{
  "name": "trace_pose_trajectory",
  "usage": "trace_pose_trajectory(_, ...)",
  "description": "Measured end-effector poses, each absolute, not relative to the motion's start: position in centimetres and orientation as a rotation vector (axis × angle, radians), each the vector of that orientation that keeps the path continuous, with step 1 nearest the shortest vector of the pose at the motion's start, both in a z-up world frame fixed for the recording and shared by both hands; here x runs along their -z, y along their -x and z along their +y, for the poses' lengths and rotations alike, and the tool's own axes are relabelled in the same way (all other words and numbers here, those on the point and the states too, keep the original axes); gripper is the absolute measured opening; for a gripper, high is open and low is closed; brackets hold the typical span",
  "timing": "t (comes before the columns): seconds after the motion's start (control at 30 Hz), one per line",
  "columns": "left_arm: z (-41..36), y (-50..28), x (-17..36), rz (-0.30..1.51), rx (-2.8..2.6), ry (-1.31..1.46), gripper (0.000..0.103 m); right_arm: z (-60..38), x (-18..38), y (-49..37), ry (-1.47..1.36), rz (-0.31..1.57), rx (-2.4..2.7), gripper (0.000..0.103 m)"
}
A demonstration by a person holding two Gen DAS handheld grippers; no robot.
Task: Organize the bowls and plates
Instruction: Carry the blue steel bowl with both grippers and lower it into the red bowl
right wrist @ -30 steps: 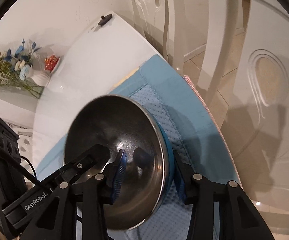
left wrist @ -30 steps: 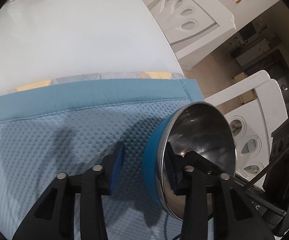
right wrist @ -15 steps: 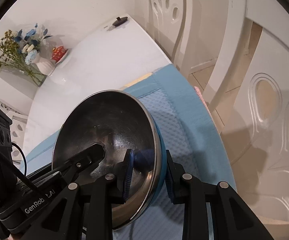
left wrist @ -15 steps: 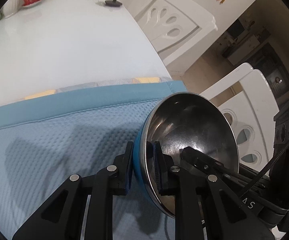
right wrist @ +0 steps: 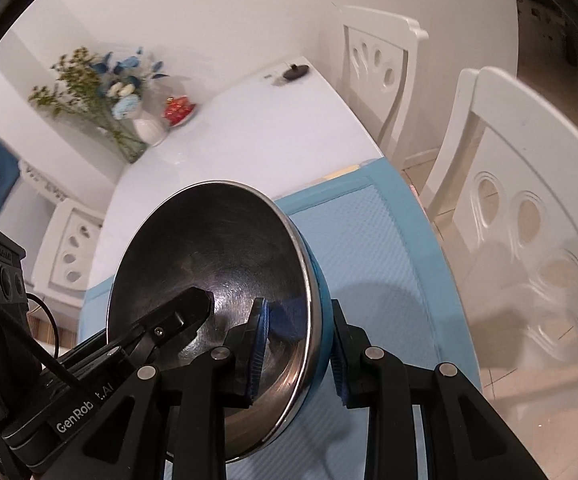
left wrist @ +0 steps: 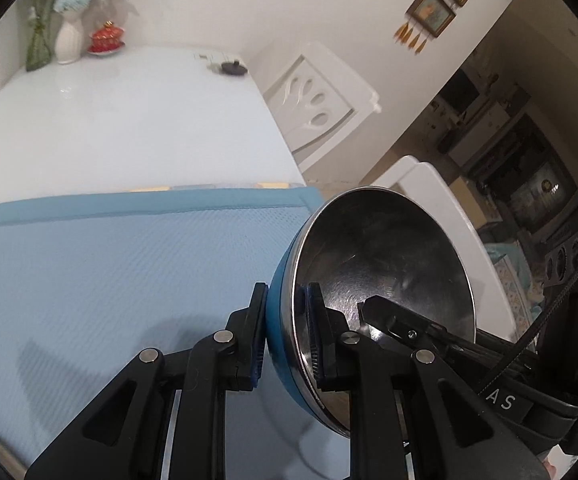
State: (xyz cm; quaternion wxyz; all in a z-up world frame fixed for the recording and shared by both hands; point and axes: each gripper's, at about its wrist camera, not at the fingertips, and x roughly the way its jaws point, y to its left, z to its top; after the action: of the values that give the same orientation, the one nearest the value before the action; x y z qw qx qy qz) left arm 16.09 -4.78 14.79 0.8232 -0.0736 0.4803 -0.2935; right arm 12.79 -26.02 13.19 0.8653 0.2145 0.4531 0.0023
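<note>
Left gripper (left wrist: pixel 285 324) clamped on one side of the bowl's (left wrist: pixel 385 264) rim, right gripper (right wrist: pixel 299 344) clamped on the opposite side. Bowl held tilted above the blue mat (left wrist: pixel 109 264), so picked up but not put anywhere yet. No plates or other bowls spotted, no stack either. Farther off: white table (left wrist: pixel 129 120), vase (right wrist: pixel 149 130), red dish (right wrist: pixel 179 110), chairs (right wrist: pixel 529 208) beside the edge. Nothing really blocking.

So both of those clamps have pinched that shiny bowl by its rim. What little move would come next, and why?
Probably carry the bowl level out over the blue mat, then lower it. The left gripper and right gripper each clamp opposite rim sections, and it hangs tilted above the mat.
</note>
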Motion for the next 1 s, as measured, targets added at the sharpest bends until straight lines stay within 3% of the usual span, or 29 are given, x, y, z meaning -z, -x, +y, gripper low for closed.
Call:
trace_pose_trajectory(0.47,3.0,-6.0,-18.8,0.976,0.537,0.203,0.015,-18.0,-17.4,-2.5,-0.408,0.954,-0.084,0.029)
trace_pose_trajectory(1.0,6.3,0.7,-12.8,1.153,0.53,0.218,0.015,-14.2,-10.9,4.6,-0.424,1.164,-0.077,0.031)
